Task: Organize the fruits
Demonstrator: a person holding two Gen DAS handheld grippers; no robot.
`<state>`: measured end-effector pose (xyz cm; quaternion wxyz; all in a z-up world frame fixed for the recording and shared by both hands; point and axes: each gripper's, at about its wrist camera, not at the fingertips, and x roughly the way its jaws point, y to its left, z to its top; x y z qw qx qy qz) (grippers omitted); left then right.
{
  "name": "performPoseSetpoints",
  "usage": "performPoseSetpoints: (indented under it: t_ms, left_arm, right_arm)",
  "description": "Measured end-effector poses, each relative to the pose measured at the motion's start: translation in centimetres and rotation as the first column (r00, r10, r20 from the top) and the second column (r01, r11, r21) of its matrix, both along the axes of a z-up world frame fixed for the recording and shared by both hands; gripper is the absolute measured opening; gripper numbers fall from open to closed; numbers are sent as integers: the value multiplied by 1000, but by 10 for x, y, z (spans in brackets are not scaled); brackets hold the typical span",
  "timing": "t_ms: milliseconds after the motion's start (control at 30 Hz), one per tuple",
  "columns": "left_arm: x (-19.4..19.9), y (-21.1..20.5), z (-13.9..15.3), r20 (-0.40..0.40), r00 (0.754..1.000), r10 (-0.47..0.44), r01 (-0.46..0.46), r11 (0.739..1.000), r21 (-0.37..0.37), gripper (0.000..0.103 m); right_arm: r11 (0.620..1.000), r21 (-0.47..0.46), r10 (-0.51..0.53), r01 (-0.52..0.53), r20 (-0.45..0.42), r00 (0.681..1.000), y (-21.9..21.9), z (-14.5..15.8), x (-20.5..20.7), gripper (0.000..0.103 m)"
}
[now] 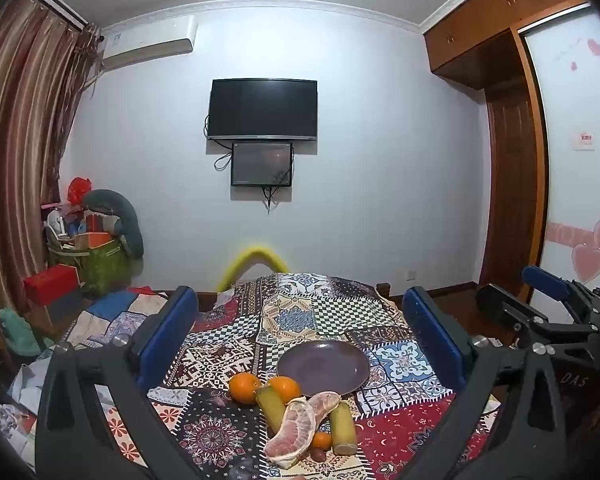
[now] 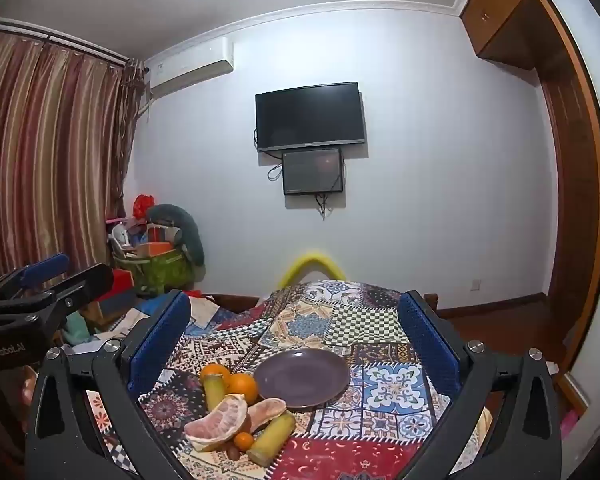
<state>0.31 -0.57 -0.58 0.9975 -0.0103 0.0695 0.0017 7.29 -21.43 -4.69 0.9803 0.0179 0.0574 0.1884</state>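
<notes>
Two tongs spread wide, nothing gripped; no fruit on the plate yet.
Nearest, pale ridged pomelo segments [image 1: 290, 430] lie over smooth yellow-green cane stalks [image 1: 271, 406]; behind, glossy round oranges [image 1: 245, 387] just beside the shallow purple plate [image 1: 324, 366] (matte, bare) on the patchwork tabletop [image 1: 404, 364]. Left tongs [image 1: 300, 328] and right tongs [image 2: 296, 332] hover; next, likely close on one piece.

Purple plate [image 1: 323, 362], patchwork-patterned cloth [image 1: 300, 320]

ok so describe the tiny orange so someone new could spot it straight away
Start at the dark purple plate on the patchwork cloth; the fruit pile lies at its near left. The tiny orange sits at the pile's near edge, tucked between the big pomelo wedge and a yellow-green cane piece, far smaller than the two oranges behind.
</notes>
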Motion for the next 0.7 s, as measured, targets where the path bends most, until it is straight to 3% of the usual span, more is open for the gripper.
performPoseSetpoints:
  t_ms: [700]
  left_arm:
    - [2,1,0,-7,1000,-7,7,1000,-6,103]
  right_arm:
    - [1000,11,-4,5,-9,1000,0,0,0,103]
